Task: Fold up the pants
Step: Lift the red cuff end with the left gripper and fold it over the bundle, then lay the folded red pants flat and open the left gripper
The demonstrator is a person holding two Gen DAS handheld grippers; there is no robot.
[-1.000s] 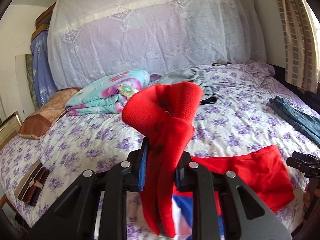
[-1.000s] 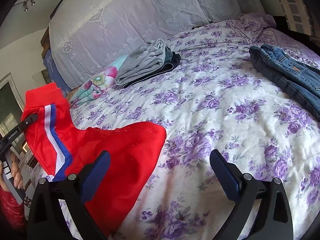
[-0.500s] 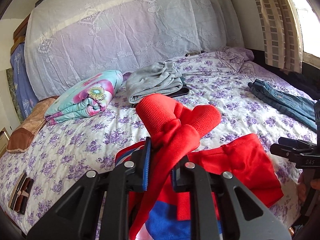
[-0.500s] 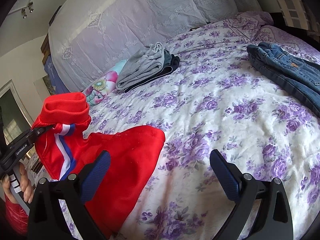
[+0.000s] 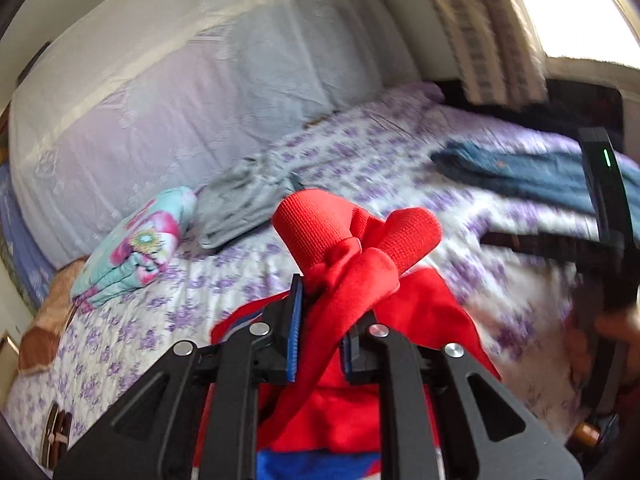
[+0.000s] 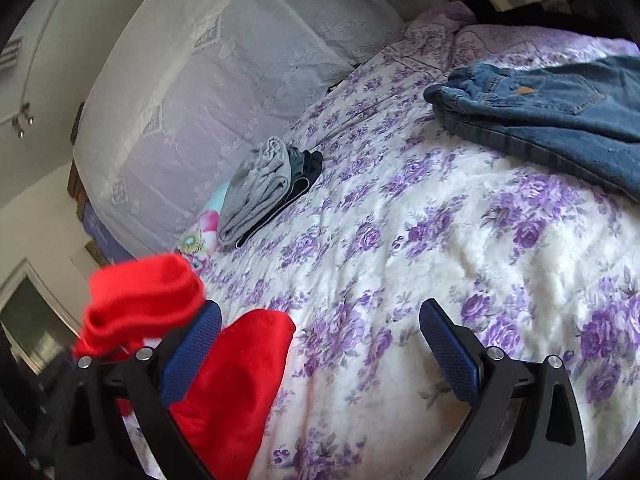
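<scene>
Left gripper (image 5: 320, 332): clamped tight on a bunched fold of the red pants (image 5: 352, 264); the blue pads press the cloth from both sides.
Red pants, held part: two ribbed cuffs stick up just past the left gripper's fingertips, raised off the bedspread (image 5: 248, 264).
Red pants, rest: hangs down between the left gripper's arms and spreads on the bedspread below it; a blue and white stripe shows at the bottom edge of the left wrist view.
Right gripper (image 6: 320, 344): jaws wide apart, nothing between them but bedspread.
Red pants from the right gripper: a flat red part lies under and just beside its left finger; the raised cuffs show blurred beyond that finger.
Writing: none readable; the jeans (image 6: 560, 120) carry a small tan patch, too small to read.
Jeans: on the bedspread, well beyond the right gripper, toward the right edge.
Grey folded clothes (image 6: 260, 188): on the bedspread, far beyond the red pants, with dark garments stacked under them.
Floral bundle (image 5: 136, 248): on the bedspread, just left of the grey folded clothes.
White lace cover (image 5: 192, 112): rises behind the bedspread.
Hard to make out: the left wrist view is motion-blurred; at its right edge the right gripper's dark frame, with a green light, and a hand (image 5: 616, 328) are smeared and cut off.
</scene>
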